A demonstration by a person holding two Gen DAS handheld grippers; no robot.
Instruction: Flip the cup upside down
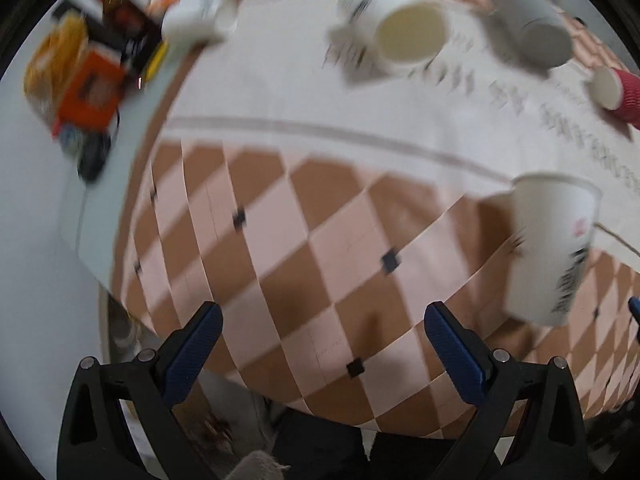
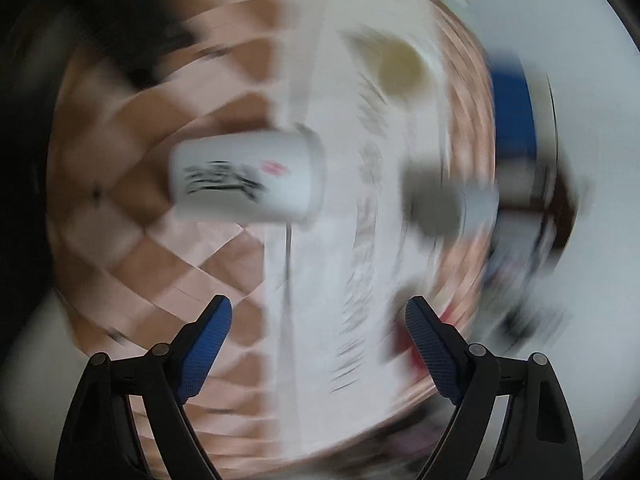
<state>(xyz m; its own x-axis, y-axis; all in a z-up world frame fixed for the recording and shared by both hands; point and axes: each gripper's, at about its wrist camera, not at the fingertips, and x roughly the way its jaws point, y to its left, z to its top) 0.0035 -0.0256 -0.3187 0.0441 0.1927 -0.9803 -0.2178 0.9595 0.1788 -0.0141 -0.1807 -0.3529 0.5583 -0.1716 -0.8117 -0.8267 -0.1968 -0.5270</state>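
We see the left gripper [image 1: 322,322] with its jaws wide apart and nothing between them, above the near edge of the worktop [image 1: 280,240], which carries a brown and pink checkered cloth. The right gripper [image 2: 318,316] also has its jaws wide apart and empty; its view is strongly blurred.

The white paper cup with black lettering and a small red mark [image 1: 552,248] stands near the right edge of the worktop, with its wide rim on top, partly on the white paper sheet with printed text [image 1: 320,100]. In the right wrist view this cup [image 2: 244,176] appears in the middle, apart from both jaws.

Toward the far edge lie another white paper cup with a cream inside [image 1: 408,32], a grey paper cup [image 1: 528,20] and a red ribbed paper cup [image 1: 620,92], each on its side.
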